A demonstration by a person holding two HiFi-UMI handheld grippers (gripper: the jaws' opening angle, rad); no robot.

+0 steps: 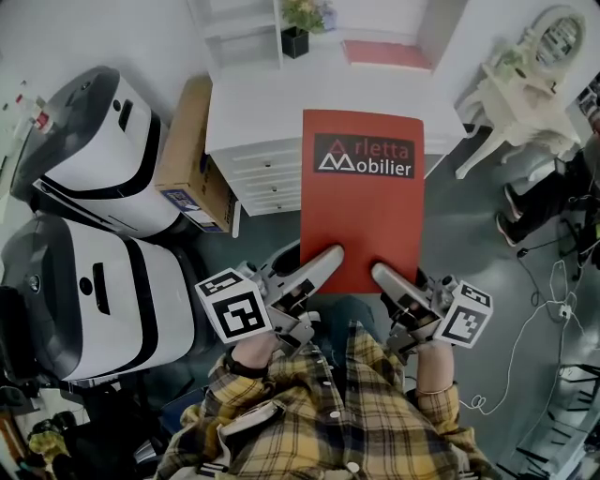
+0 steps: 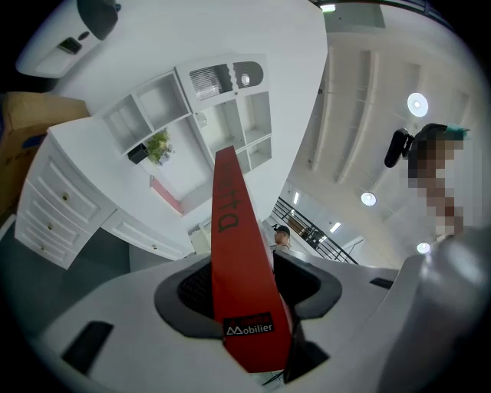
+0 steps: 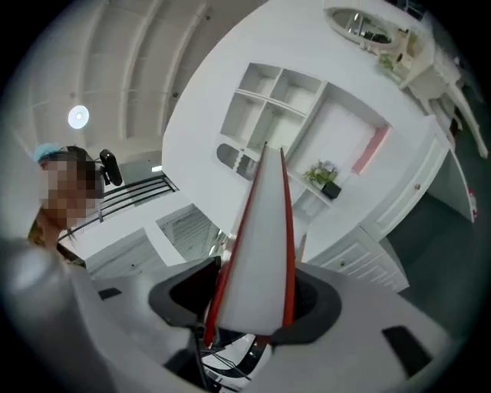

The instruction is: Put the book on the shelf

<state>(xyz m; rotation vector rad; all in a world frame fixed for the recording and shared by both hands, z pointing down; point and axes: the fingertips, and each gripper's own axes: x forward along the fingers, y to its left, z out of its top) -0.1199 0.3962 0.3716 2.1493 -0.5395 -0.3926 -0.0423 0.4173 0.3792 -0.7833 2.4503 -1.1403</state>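
A large red book (image 1: 361, 197) with "Mobilier" printed on its cover is held up flat in front of me, above a white dresser top. My left gripper (image 1: 317, 265) is shut on its near left edge and my right gripper (image 1: 391, 279) is shut on its near right edge. In the left gripper view the red spine (image 2: 238, 261) runs between the dark pads. In the right gripper view the white page edge (image 3: 261, 253) sits between the jaws. The white shelf unit (image 1: 246, 36) stands beyond the book, its open cubbies (image 2: 230, 127) (image 3: 280, 107) facing me.
A white dresser (image 1: 258, 173) with drawers stands under the book. On the shelf unit are a potted plant (image 1: 298, 28) and a pink book (image 1: 386, 53). A cardboard box (image 1: 192, 150) and two white-and-black machines (image 1: 94, 150) are left. A white vanity (image 1: 516, 89) and floor cables (image 1: 548, 319) are right.
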